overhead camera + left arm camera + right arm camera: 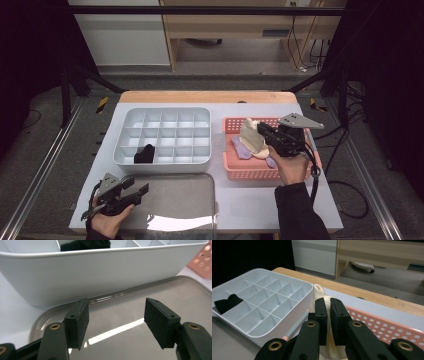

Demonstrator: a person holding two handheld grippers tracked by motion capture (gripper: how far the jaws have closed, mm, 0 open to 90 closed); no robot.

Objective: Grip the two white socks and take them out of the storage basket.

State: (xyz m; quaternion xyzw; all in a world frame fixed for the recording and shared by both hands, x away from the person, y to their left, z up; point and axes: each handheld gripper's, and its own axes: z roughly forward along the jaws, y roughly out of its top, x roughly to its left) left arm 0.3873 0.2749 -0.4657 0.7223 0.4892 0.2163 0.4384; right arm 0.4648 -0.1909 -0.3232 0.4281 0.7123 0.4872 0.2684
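The right gripper (pixel 261 136) is clamped tight on a cream sock (pixel 251 138), a soft ribbed knit that hangs in folds from the black rubbery pads. In the right gripper view the cloth (pixel 329 322) is squeezed thin between the two flat pads and bulges out above them. The sock is lifted over the pink basket (pixel 250 173), a rectangular plastic one whose walls are pierced with small round holes. Under it in the basket lies a lavender piece of cloth (pixel 241 148), limp and crumpled; it may be another sock, though the high view is too coarse to be sure.

The left gripper (pixel 140 191) has its jaws spread wide with nothing between them, and its square dark pads (pixel 80 322) hover just above a metal tray (pixel 190 200). That tray is shallow, with rounded corners, and smooth enough to throw back a bright streak of light.

Behind the tray stands a white organiser tray (pixel 162 162), hard glossy plastic with rounded corners, split by thin walls into a grid of small square compartments. A black sock (pixel 144 154), folded into a soft lump, sits in a compartment of the near row, towards the left. The organiser's near wall rises between the left gripper and that sock. All of it rests on a pale grey desk (pixel 260 200) with a wooden far edge.
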